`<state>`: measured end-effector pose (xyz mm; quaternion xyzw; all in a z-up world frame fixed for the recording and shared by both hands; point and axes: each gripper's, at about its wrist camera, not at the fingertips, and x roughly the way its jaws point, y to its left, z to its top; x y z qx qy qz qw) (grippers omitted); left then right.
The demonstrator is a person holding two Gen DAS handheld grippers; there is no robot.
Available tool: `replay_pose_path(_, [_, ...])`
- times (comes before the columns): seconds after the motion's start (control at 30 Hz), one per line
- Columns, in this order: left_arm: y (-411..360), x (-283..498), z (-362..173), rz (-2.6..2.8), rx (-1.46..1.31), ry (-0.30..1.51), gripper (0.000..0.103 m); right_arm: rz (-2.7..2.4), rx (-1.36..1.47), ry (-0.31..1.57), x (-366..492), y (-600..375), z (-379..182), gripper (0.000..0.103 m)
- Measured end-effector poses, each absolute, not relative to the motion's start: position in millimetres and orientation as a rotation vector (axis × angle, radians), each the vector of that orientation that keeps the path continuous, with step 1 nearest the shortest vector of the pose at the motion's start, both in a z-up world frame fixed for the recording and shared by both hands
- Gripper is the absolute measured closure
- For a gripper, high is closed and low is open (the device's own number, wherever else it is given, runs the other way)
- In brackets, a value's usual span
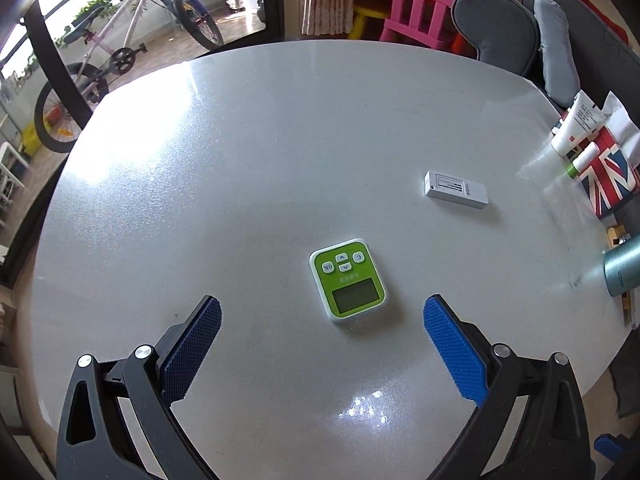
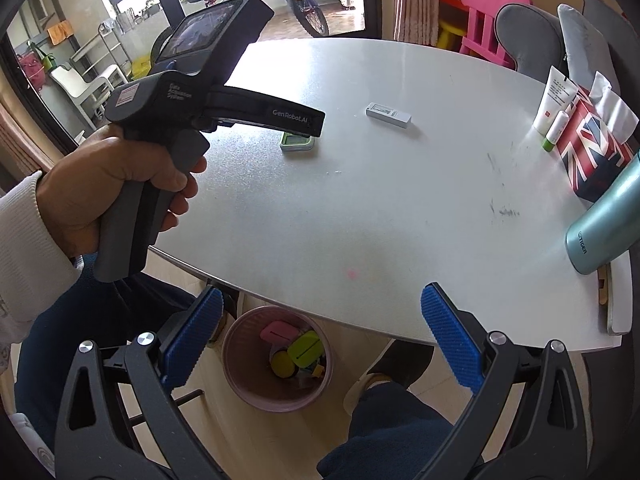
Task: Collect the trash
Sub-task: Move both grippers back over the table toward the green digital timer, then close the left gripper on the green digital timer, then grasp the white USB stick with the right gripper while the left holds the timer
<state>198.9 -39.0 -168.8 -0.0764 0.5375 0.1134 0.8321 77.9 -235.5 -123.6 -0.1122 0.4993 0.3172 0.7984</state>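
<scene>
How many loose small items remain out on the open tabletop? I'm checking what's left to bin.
2: a green timer ahead of the open left gripper, and a white stick-shaped device farther right. The table's near edge isn't fully visible.

Grey oval table [image 1: 248,152], green timer [image 1: 347,280] near its middle, white flat device [image 1: 456,189] further right, tubes [image 1: 576,124], flag-patterned box [image 1: 610,176], teal flask [image 1: 624,268] at right edge

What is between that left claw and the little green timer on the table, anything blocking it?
Nothing visible blocks it. The left gripper is open, and the green timer lies flat on the bare table just ahead of its fingers. The white stick lies apart, farther off toward the right.
</scene>
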Motion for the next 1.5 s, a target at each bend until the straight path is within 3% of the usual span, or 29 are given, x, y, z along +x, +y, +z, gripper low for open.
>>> replay_pose_path(0.33, [-44, 211, -188, 0.34, -0.196, 1.155, 0.007, 0.676, -0.229, 1.089, 83, -240, -132, 0.005])
replay_pose_path(0.4, [-45, 212, -191, 0.352, -0.195, 1.165, 0.017, 0.675, -0.229, 1.091, 84, -241, -133, 0.005])
replay_pose_path(0.53, [-49, 216, -190, 0.353, -0.176, 1.157, 0.022, 0.673, -0.227, 1.094, 85, -241, -133, 0.005])
replay_pose_path(0.83, [-40, 214, -186, 0.33, -0.206, 1.146, 0.061, 0.682, -0.224, 1.087, 87, -238, -131, 0.005])
replay_pose_path(1.5, [-20, 205, -174, 0.23, -0.153, 1.121, 0.063, 0.693, -0.248, 1.029, 126, -214, -121, 0.005])
